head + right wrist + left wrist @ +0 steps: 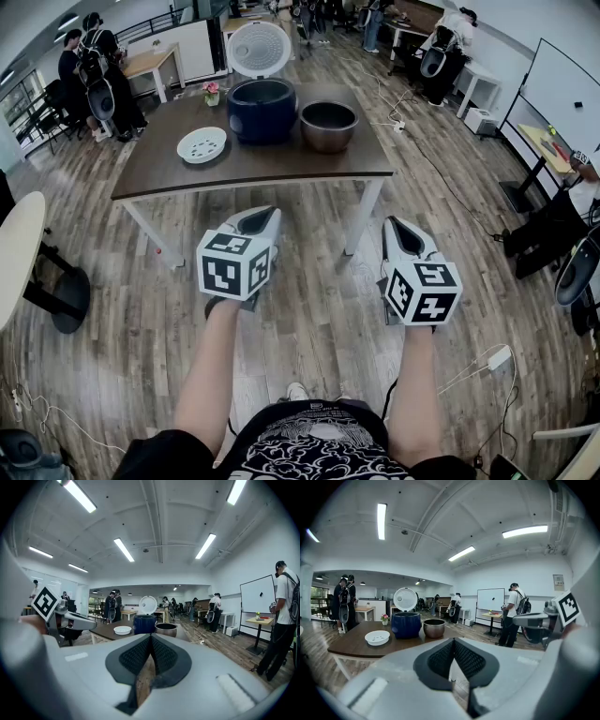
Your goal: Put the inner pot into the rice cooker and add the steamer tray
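Inner pot (328, 125), a round bowl of brushed brownish metal with a dark hollow inside, stands upright on the dark brown wooden desk (281, 167). It is just beside the dark blue rice cooker (262, 111), on the cooker's right as I look down. The cooker is a squat, smooth-walled drum. Its round white lid (259, 47) is tipped up behind it, and its well lies open. To the cooker's left, apart from it, lies the white round steamer tray (202, 144), a shallow dish with small holes dotted over its flat bottom. Behind the tray, near the far edge, stands a small pot of pink flowers (212, 92). The desk top is a matte slab on white legs, set on a floor of grey-brown wood planks (309, 309).

I stand well back from the desk, with floor between it and both my grippers. My left gripper (264, 216) is clenched: in the left gripper view its black ribbed pads (440, 660) press together along one seam. My right gripper (396, 225) is clenched the same way, its textured pads (134, 658) meeting edge to edge. Each gripper has a smooth, pale grey plastic shell and carries a marker cube (234, 265) printed with black and white squares.
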